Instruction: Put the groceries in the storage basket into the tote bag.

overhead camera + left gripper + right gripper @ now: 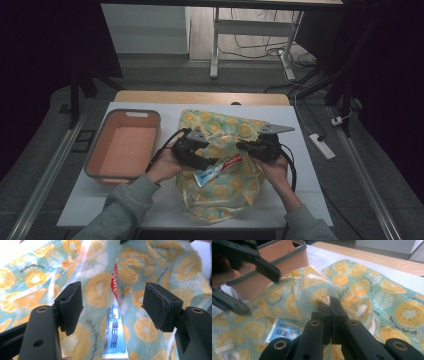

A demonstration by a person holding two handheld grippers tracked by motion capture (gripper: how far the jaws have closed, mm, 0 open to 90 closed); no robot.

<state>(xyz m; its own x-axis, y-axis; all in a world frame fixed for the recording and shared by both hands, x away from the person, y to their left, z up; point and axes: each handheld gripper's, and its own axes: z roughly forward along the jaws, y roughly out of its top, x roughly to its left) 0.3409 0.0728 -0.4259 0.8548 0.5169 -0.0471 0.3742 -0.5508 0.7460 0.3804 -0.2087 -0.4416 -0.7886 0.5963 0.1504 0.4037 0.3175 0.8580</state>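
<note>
A fruit-print cloth bag (225,125) lies on the white table. A blue, white and red toothpaste tube (216,170) rests at its mouth. My left gripper (210,161) hovers over the tube with its jaws apart. In the left gripper view the tube (113,325) lies on the fabric (32,277) between the pads, touching neither one. My right gripper (329,305) is shut on a raised fold of the bag's edge (322,293) and holds the mouth up. The right gripper view also has the tube's end (283,332) and the left gripper (260,292) off to the left.
An orange basket with a grey rim (131,113) stands on the table left of the bag and holds nothing. Bare white tabletop (310,190) lies to the right. Behind the table stand desk legs and floor cables, with a power strip (321,145) beside its right edge.
</note>
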